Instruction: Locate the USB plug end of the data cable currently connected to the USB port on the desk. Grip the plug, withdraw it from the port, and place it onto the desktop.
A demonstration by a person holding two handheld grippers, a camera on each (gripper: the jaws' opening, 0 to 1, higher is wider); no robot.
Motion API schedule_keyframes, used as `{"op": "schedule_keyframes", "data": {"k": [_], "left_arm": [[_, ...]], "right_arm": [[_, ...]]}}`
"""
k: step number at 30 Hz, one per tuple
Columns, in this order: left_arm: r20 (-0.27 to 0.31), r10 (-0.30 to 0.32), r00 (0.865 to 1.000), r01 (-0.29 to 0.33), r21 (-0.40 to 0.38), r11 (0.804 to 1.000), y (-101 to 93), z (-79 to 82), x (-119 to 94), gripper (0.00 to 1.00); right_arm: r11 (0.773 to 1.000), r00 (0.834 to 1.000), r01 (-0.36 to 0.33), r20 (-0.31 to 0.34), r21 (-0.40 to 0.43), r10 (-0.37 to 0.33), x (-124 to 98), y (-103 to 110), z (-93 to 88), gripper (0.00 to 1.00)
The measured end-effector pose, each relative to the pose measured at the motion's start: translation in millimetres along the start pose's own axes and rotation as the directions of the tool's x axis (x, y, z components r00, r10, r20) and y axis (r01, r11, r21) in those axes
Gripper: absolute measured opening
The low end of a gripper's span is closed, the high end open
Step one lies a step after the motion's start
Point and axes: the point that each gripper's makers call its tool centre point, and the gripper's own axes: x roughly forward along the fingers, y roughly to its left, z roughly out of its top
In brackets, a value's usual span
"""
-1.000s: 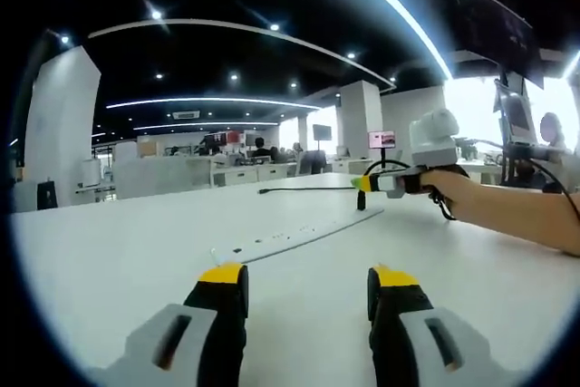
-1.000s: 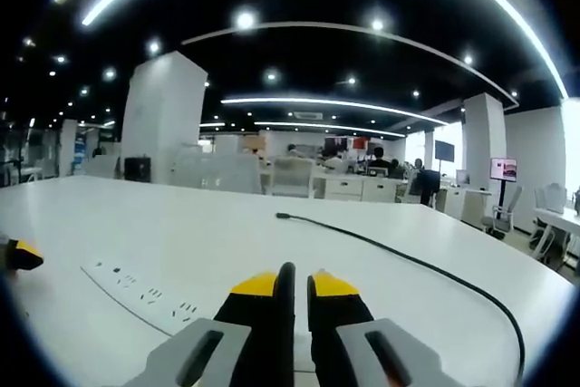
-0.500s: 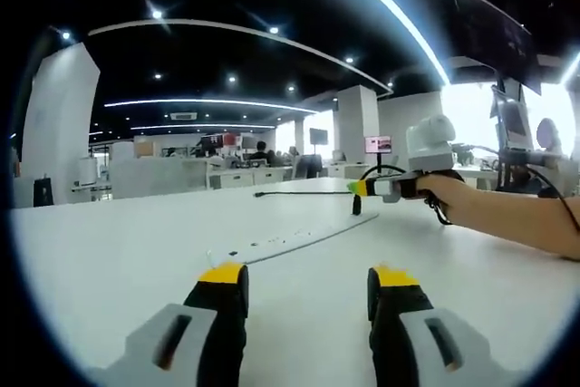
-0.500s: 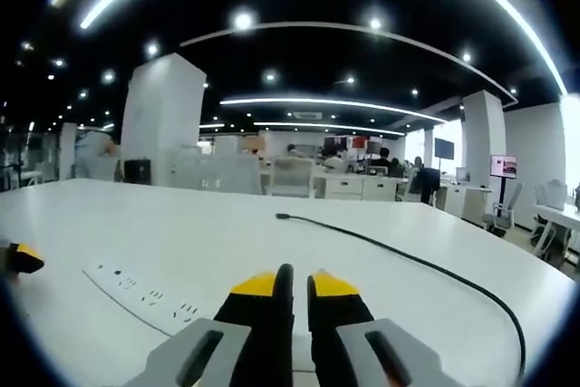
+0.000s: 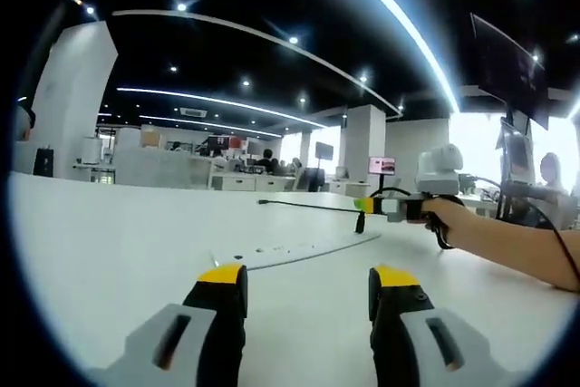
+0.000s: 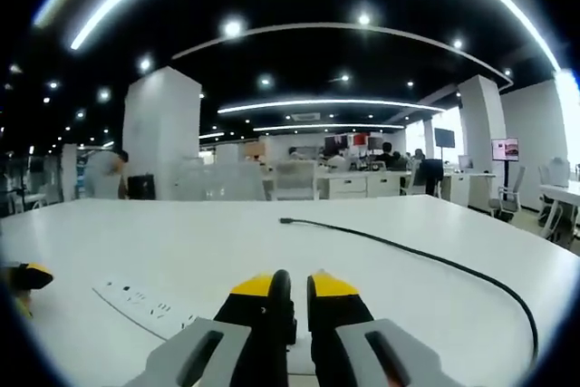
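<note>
Nearest, our left gripper [image 5: 305, 289] stands wide, empty. Our right gripper [image 6: 291, 295] is closed on what we judge the plug; contents hidden. Beyond lies the strip [image 6: 149, 301], then the cable [image 6: 426, 258] trailing. Plug rigid, light; cable limp: hold the plug body.

One white desk [image 6: 181, 242] carries one socket strip [image 6: 145, 301] and one black cable [image 6: 426, 260], with two grippers, left [image 5: 306, 283] and right [image 6: 291, 285], above.
</note>
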Motion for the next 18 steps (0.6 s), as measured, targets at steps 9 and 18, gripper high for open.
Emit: {"op": "schedule_keyframes", "data": {"k": [9, 18], "left_arm": [[0.002, 0.002, 1.0, -0.002, -0.003, 1.0, 3.8, -0.2, 0, 0.54], [0.003, -0.001, 1.0, 0.001, -0.01, 1.0, 4.9, -1.2, -1, 0.54]], "right_arm": [[0.998, 1.0, -0.012, 0.004, -0.057, 0.012, 13, 5, 11.9, 0.13], [0.999, 1.0, -0.005, -0.007, -0.05, 0.005, 14, 0, 7.2, 0.12]]}}
